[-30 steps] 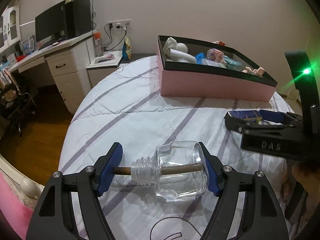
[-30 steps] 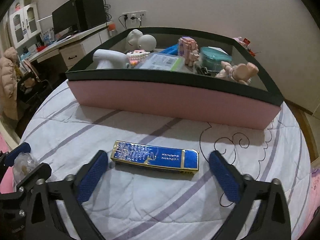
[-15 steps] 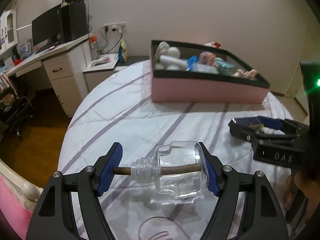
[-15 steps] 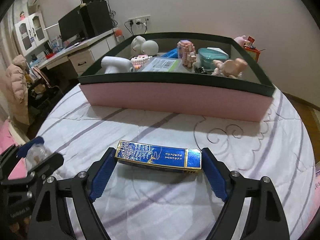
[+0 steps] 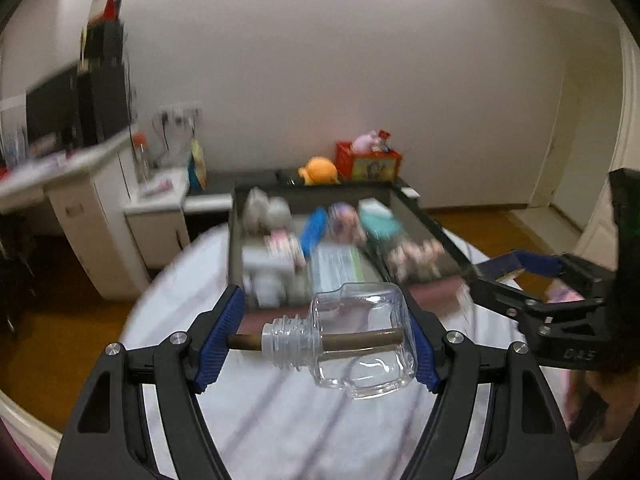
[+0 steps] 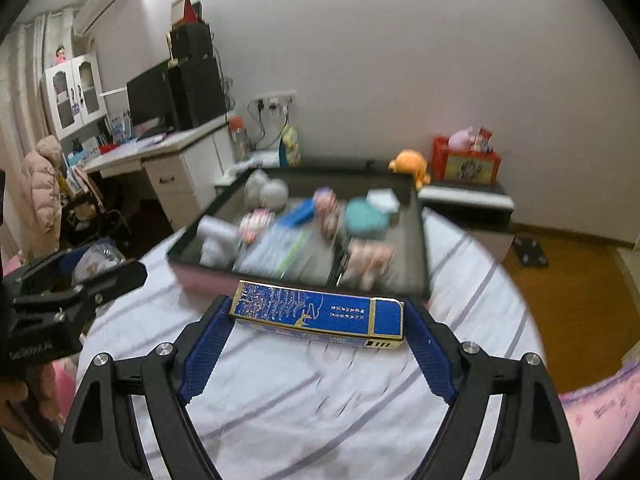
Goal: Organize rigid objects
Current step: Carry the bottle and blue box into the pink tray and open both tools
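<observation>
**Both tongs loaded, box just ahead**

From my left wrist camera, my left gripper (image 5: 320, 344) is clamped endwise on the glass bottle (image 5: 352, 344), one pad on the tip of the brown stick (image 5: 320, 340) that runs through its threaded neck, the other on the bottle's flat base. It hangs above the striped bedspread (image 5: 280, 420), just short of the pink box (image 5: 432, 288). I judge this grip to be the weak one: glass is slick, and on the neck side only the stick end seems to bear on the pad, so a jolt or a tilt could let the bottle pivot or slide out. The box is already crowded with blurred items: white rounded things, a blue piece, a teal one, something pink and a flat packet. Setting glass down onto them could knock or chip it, so I would look for a bare patch.

From my right wrist camera, my right gripper (image 6: 316, 320) holds the blue and gold carton (image 6: 320, 316) by its short ends, lifted off the bed and near the box's front wall. The carton is long; held low, it could catch that dark rim (image 6: 420, 240). My left gripper sits close at the left edge, so the two loads could bump if I crowd both into the box together.
</observation>
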`<state>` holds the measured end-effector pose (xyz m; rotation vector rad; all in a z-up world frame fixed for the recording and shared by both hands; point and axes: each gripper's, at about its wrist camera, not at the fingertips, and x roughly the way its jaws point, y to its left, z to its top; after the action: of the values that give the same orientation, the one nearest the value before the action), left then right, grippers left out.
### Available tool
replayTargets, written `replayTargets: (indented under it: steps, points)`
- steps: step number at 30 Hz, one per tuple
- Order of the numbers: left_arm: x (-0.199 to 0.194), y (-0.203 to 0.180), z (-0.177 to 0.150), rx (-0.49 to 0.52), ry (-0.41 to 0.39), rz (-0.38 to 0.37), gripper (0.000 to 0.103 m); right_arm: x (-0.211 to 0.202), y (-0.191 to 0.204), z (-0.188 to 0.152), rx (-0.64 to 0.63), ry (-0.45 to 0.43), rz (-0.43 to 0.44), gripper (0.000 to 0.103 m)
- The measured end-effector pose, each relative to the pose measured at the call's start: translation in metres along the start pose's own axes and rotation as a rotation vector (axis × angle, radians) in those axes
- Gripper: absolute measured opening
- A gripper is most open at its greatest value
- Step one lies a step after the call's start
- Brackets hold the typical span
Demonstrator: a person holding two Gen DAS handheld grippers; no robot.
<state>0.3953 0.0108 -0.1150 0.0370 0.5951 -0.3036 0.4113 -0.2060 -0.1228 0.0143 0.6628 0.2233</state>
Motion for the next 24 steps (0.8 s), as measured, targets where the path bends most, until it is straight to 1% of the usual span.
replayTargets:
  steps: [2, 4, 6, 7, 8, 9, 10, 11, 13, 15, 18, 24]
  points:
    - [0.011, -0.004, 0.023, 0.025, -0.016, 0.011, 0.075, 0.004, -0.006, 0.017, -0.012, -0.020, -0.019, 0.085]
    - [0.026, -0.003, 0.043, 0.029, -0.011, -0.001, 0.075, 0.017, -0.014, 0.035, -0.013, -0.024, -0.033, 0.085]
    - [0.046, -0.001, 0.058, 0.022, 0.004, -0.015, 0.075, 0.032, -0.019, 0.047, -0.009, -0.016, -0.046, 0.085]
    - [0.059, 0.001, 0.066, 0.020, 0.021, -0.017, 0.075, 0.041, -0.022, 0.052, -0.010, -0.009, -0.052, 0.085]
    - [0.074, 0.003, 0.071, 0.017, 0.042, -0.021, 0.075, 0.041, -0.022, 0.052, -0.010, -0.009, -0.052, 0.085]
    - [0.086, 0.004, 0.073, 0.011, 0.057, -0.018, 0.075, 0.053, -0.025, 0.058, -0.011, -0.001, -0.057, 0.085]
    - [0.101, 0.005, 0.075, 0.015, 0.080, -0.005, 0.075, 0.074, -0.029, 0.064, -0.010, 0.030, -0.058, 0.085]
    - [0.114, 0.005, 0.075, 0.021, 0.101, 0.006, 0.075, 0.083, -0.030, 0.064, -0.013, 0.043, -0.060, 0.085]
    - [0.139, 0.007, 0.071, 0.010, 0.141, -0.002, 0.075, 0.103, -0.030, 0.065, -0.028, 0.075, -0.067, 0.085]
    - [0.154, 0.009, 0.065, 0.004, 0.175, 0.013, 0.075, 0.117, -0.030, 0.063, -0.032, 0.097, -0.067, 0.085]
    - [0.169, 0.010, 0.057, 0.017, 0.202, 0.026, 0.075, 0.133, -0.031, 0.057, -0.038, 0.123, -0.066, 0.085]
    - [0.190, 0.016, 0.048, 0.014, 0.249, 0.037, 0.075, 0.147, -0.028, 0.054, -0.041, 0.142, -0.063, 0.085]
